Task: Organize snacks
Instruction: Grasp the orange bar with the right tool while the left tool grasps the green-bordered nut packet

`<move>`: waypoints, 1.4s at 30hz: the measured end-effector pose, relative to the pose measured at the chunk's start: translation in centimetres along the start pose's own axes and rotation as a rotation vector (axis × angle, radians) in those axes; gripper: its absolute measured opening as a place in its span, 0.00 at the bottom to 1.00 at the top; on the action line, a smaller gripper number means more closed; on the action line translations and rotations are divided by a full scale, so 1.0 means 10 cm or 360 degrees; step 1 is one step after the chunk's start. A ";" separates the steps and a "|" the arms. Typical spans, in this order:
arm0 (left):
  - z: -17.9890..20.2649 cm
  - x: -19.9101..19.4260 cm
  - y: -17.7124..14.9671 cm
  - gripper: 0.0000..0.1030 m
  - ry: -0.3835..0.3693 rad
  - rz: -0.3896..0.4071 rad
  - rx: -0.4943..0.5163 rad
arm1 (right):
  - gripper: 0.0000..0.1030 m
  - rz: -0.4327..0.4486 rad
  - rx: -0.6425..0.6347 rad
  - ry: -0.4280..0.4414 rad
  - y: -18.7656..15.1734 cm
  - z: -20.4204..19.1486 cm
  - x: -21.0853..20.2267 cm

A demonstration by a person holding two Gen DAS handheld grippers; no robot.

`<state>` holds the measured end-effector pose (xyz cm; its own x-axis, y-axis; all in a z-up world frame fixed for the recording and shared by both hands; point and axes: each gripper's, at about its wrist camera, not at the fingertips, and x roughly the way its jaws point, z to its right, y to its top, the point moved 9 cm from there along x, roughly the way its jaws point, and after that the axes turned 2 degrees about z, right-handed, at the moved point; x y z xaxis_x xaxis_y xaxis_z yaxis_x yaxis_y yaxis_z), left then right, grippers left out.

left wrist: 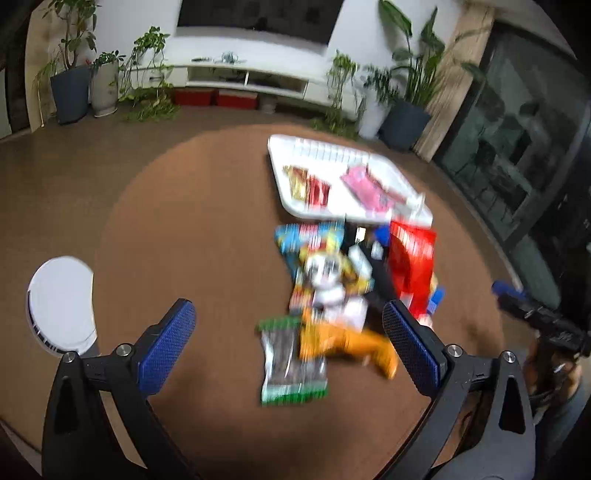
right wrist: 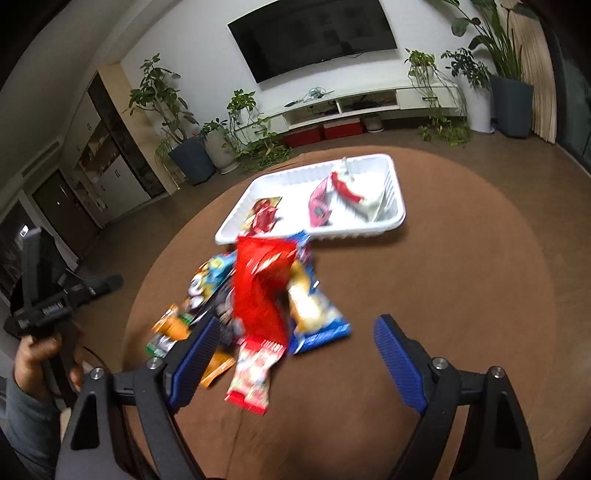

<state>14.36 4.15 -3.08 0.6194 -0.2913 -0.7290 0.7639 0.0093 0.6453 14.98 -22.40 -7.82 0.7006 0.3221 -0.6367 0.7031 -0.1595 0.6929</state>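
A blurred pile of snack packets lies on the round brown table [left wrist: 184,221]. It includes a red bag [left wrist: 410,258] [right wrist: 262,288], an orange packet [left wrist: 343,339], a green-edged packet [left wrist: 291,365], a blue chips bag [right wrist: 317,317] and a red-and-white packet [right wrist: 251,376]. Behind the pile, a white tray [left wrist: 275,147] [right wrist: 236,229] holds a pink packet [left wrist: 365,184] [right wrist: 319,203], a red-gold packet [left wrist: 306,184] [right wrist: 264,216] and a white-red packet [right wrist: 354,192]. My left gripper [left wrist: 288,310] hovers open over the pile's near side, holding nothing. My right gripper [right wrist: 297,323] is also open and empty, just in front of the pile.
A white round object [left wrist: 62,299] sits beyond the table's left edge. Potted plants [left wrist: 74,88], a low white cabinet [left wrist: 251,74] and a wall TV [right wrist: 314,33] stand at the back. A hand [right wrist: 37,354] holds the other gripper at the left.
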 end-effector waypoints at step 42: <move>-0.01 0.63 -0.45 0.71 0.0133 -0.0422 0.0340 | 0.39 -0.0580 -0.0959 0.0047 -0.71 -1.33 1.23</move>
<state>14.86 2.35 -10.63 0.4240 -0.1777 -0.8881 0.8504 -0.2590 0.4579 16.99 -4.93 -16.10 0.4238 0.2833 -0.8603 0.6967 0.5050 0.5095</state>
